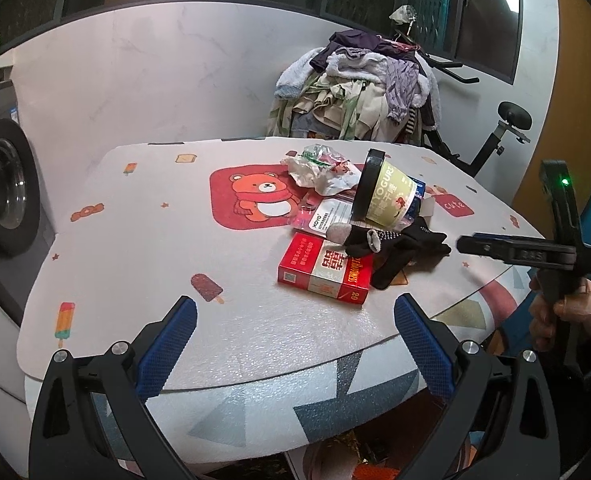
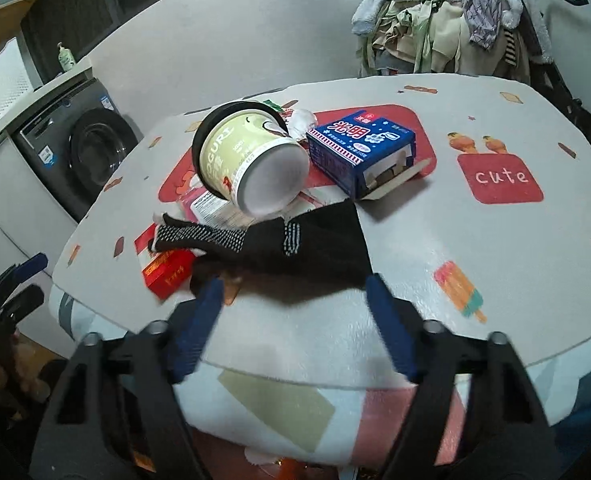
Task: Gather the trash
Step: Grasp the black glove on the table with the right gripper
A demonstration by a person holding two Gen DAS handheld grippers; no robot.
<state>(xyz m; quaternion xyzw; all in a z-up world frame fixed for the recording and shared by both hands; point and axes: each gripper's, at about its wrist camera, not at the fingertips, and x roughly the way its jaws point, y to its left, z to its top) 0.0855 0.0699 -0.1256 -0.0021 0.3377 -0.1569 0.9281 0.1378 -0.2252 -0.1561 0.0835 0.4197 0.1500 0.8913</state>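
Observation:
Trash lies piled on the patterned table mat (image 1: 143, 240). A red cigarette box (image 1: 325, 270) lies nearest, also in the right wrist view (image 2: 167, 272). A black glove (image 1: 399, 246) (image 2: 287, 244) lies partly over it. A tipped yogurt tub (image 1: 383, 196) (image 2: 251, 160), a crumpled wrapper (image 1: 319, 172), a white packet (image 1: 327, 212) and a blue carton (image 2: 359, 152) lie behind. My left gripper (image 1: 295, 312) is open and empty, short of the red box. My right gripper (image 2: 293, 292) is open and empty, just short of the glove; it also shows in the left wrist view (image 1: 507, 250).
A washing machine (image 1: 3, 192) stands left of the table. A chair heaped with clothes (image 1: 359, 88) and an exercise bike (image 1: 495, 140) stand behind it. The table's front edge (image 1: 295, 372) curves just ahead of both grippers.

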